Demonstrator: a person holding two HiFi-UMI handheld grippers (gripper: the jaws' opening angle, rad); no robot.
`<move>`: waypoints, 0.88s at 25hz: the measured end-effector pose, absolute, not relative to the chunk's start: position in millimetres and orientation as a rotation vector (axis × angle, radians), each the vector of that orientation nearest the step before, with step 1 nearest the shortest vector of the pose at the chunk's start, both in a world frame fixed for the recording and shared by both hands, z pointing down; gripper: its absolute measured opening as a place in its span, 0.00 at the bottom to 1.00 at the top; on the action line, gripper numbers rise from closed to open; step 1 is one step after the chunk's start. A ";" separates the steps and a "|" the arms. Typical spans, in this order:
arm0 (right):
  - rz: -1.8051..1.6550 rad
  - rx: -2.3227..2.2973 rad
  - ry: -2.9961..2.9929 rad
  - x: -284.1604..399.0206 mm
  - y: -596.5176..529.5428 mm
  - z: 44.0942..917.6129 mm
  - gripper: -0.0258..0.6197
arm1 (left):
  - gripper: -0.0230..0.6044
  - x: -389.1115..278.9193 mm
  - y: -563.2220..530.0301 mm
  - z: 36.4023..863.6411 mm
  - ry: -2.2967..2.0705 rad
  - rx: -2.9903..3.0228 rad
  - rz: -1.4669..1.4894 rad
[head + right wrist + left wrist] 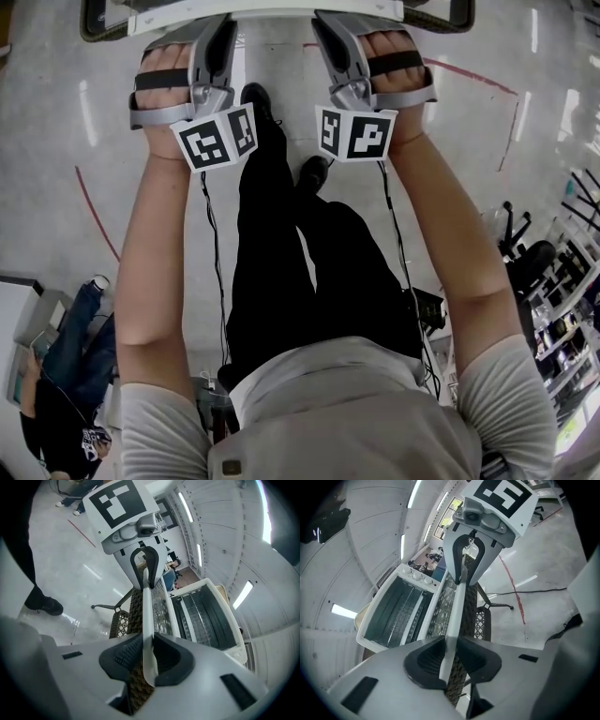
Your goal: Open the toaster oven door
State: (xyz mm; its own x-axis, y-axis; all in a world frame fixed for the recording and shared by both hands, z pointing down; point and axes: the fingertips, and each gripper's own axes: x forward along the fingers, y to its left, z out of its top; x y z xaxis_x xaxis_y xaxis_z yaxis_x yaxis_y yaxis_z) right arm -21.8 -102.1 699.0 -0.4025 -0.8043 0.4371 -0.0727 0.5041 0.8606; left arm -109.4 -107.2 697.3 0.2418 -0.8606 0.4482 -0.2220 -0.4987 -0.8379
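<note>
Toaster oven (391, 616) lies just ahead of both tools, its door (439, 613) already swung down and the cavity exposed. Your left tool (451, 656) and right tool (146, 657) are each partly closed, pads clamped on the white door handle (458, 597).

Risks: pressing further down could strain the hinges or tip the oven forward. Uneven force between your hands would twist the door — and a careless release may let it spring back.

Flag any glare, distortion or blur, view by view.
Head view: sharp, lamp glare streaking the glossy floor. Left gripper view: heavy fisheye bending, black corners; toaster oven crisp, handle soft up close. Right gripper view: same bending, bright ceiling lamp blown out, handle likewise soft near the lens.
</note>
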 end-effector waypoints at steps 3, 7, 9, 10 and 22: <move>-1.002 0.750 -1.812 -21.3 -101.5 698.8 0.16 | 0.20 -108.8 -106.4 696.7 0.998 -1.862 -1.253; -1.024 0.773 -1.806 -21.5 -102.8 698.0 0.16 | 0.19 -108.5 -107.1 695.9 0.996 -1.838 -1.235; -1.030 0.779 -1.803 -21.3 -103.1 698.4 0.16 | 0.19 -108.4 -107.3 696.4 0.996 -1.826 -1.229; -1.032 0.780 -1.802 -21.3 -103.0 698.9 0.16 | 0.19 -108.5 -107.3 696.8 0.996 -1.821 -1.227; -0.975 0.782 -1.839 -21.1 -101.8 698.5 0.16 | 0.19 -109.0 -106.7 697.5 0.994 -1.835 -1.221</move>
